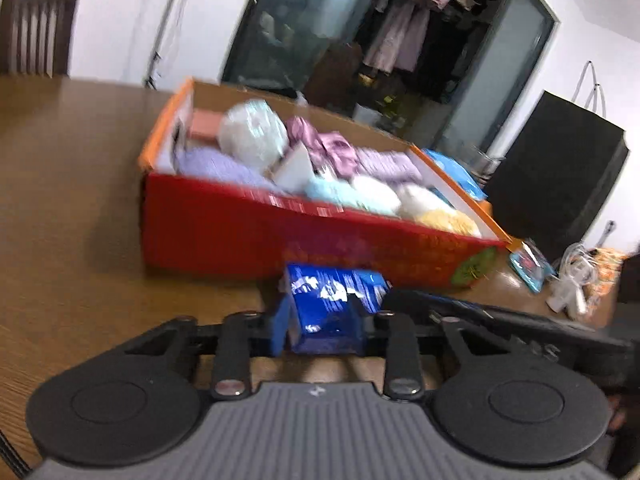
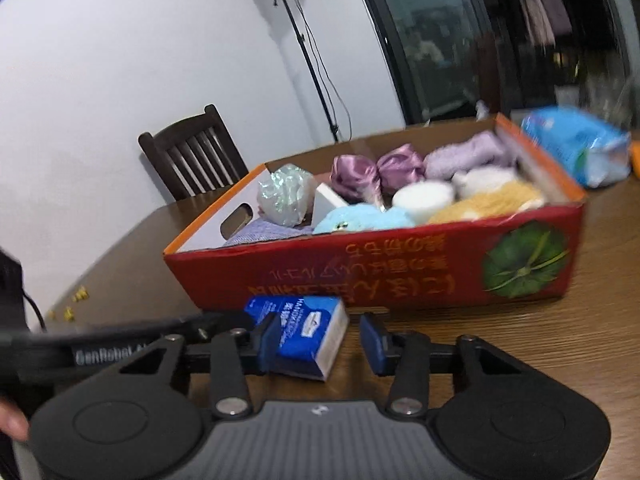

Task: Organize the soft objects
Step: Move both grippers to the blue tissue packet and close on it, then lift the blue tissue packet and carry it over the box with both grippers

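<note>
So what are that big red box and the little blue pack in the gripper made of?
The red box looks like printed cardboard: matte, with plain brown inner walls and a punched hand-hole. The blue pack, pinched in the left gripper, seems wrapped in glossy plastic film, judging by the white glints; probably pocket tissues.

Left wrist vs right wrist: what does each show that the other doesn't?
Left wrist only: a black bag at the table's far end and white cables beside it.

Right wrist only: a tripod against the wall, the squash print on the box front, and the open right tool.

Both: the red box of soft things, a chair, and the blue pack held by the left tool.
</note>
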`<state>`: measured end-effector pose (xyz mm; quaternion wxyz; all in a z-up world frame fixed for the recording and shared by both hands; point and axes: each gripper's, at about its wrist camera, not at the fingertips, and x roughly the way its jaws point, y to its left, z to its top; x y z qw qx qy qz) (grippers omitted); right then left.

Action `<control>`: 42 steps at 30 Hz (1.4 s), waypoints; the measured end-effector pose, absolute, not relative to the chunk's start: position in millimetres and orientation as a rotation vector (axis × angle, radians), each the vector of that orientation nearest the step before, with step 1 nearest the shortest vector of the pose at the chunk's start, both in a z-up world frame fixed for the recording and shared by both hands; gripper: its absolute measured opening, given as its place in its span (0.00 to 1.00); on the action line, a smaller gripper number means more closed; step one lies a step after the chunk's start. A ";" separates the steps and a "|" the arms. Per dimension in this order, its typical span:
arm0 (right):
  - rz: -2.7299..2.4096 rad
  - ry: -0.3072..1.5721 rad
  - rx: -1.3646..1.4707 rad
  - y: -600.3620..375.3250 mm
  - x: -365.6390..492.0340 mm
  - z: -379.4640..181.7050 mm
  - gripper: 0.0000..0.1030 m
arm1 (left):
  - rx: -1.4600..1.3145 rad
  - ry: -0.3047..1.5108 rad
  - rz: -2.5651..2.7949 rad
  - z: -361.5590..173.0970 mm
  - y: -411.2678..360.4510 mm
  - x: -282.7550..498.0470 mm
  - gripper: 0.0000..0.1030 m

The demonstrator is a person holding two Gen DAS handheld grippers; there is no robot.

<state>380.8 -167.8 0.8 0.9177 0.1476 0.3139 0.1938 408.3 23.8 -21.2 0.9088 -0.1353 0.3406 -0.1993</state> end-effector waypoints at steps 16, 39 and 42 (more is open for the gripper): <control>0.453 0.644 0.375 -175.1 384.3 -14.2 0.22 | -0.361 0.718 -0.441 -28.6 34.4 410.7 0.28; 0.411 0.533 0.315 -207.7 154.0 33.7 0.14 | -0.328 0.608 -0.451 22.9 -7.5 198.1 0.22; 0.400 0.504 0.327 -212.3 150.0 36.1 0.14 | -0.303 0.590 -0.451 27.9 -15.4 197.3 0.22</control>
